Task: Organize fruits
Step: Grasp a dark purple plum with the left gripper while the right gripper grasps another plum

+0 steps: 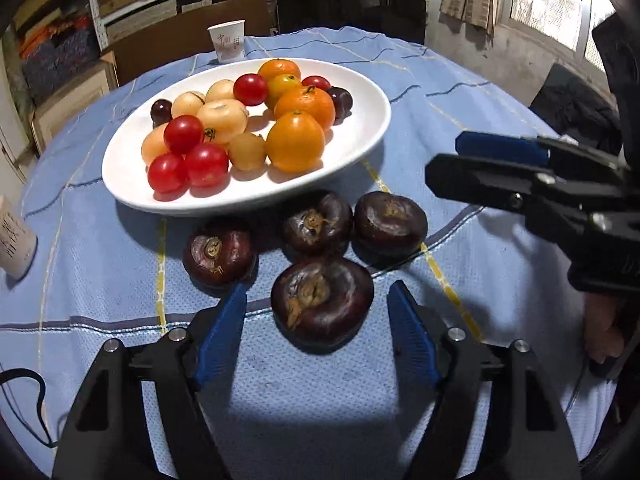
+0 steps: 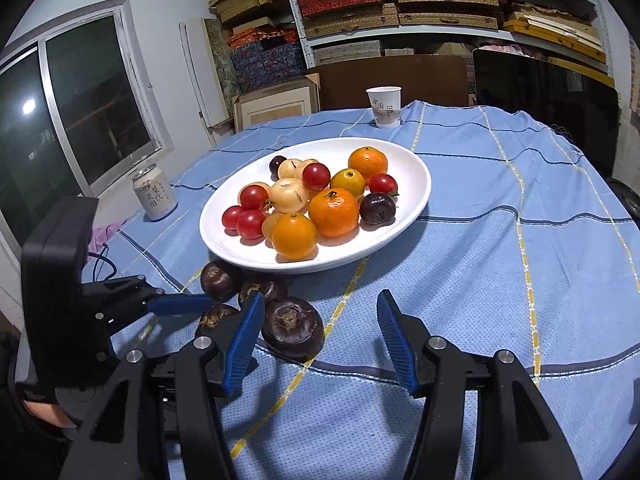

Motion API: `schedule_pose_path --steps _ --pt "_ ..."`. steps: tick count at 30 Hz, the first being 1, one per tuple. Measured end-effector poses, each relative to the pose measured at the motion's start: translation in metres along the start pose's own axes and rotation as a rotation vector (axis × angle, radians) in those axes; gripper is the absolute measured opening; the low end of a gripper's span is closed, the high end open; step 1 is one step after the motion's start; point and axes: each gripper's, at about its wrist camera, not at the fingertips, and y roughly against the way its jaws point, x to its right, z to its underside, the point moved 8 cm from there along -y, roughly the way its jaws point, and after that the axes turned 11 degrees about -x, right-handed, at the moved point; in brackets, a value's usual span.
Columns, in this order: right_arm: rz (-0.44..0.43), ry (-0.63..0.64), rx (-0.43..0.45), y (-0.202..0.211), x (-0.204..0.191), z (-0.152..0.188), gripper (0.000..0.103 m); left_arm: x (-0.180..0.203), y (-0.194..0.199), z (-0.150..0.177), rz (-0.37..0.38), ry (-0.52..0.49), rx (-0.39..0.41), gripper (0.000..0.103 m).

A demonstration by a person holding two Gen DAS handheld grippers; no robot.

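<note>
Fingers (image 1: 226, 336) of your left gripper (image 1: 318, 304) stand spread, blue pads facing each other, with the nearest dark fruit (image 1: 322, 298) lying on the cloth between their tips. Neither pad presses on it; a gap shows on both sides.

Going left to right across the counter (image 1: 100, 280) in the left wrist view: a can (image 1: 14, 240) sits at the far left edge. Next comes the first of four dark, flattened, chestnut-like fruits (image 1: 219, 251), then the nearest one between your fingers, with two more (image 1: 318, 224) (image 1: 390, 224) side by side just behind it. All four rest on the blue checked cloth, just in front of the white plate (image 1: 128, 176). That plate already carries cherry tomatoes (image 1: 183, 134) on its left, pale yellow fruits (image 1: 222, 120) in the middle and oranges (image 1: 295, 142) on its right, plus a couple of small dark plums. A paper cup (image 1: 227, 41) stands beyond the plate.

At the right, your right gripper (image 2: 320, 344) hangs above bare cloth, its fingers spread and holding nothing; the closest dark fruit lies just outside its left finger.

By the look of it, you are at the pickup of the nearest dark fruit, with all four still off the plate. The next move calls for closing the left fingers evenly on its rounded sides, gently, since the skin looks smooth and it could slip or roll into its neighbours.
</note>
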Motion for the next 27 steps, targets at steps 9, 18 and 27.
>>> schedule_pose_path --steps 9,18,27 --pt "-0.012 0.0 -0.01 -0.001 0.001 0.001 0.059 -0.01 0.034 -0.002 -0.01 0.04 0.161 0.047" --pt "0.048 0.127 -0.132 -0.026 -0.022 0.011 0.062 -0.058 0.08 0.006 -0.077 0.202 0.348 0.048" --pt "0.063 0.117 -0.218 -0.051 -0.023 0.011 0.042 -0.049 0.073 0.006 -0.07 0.163 0.32 0.048"
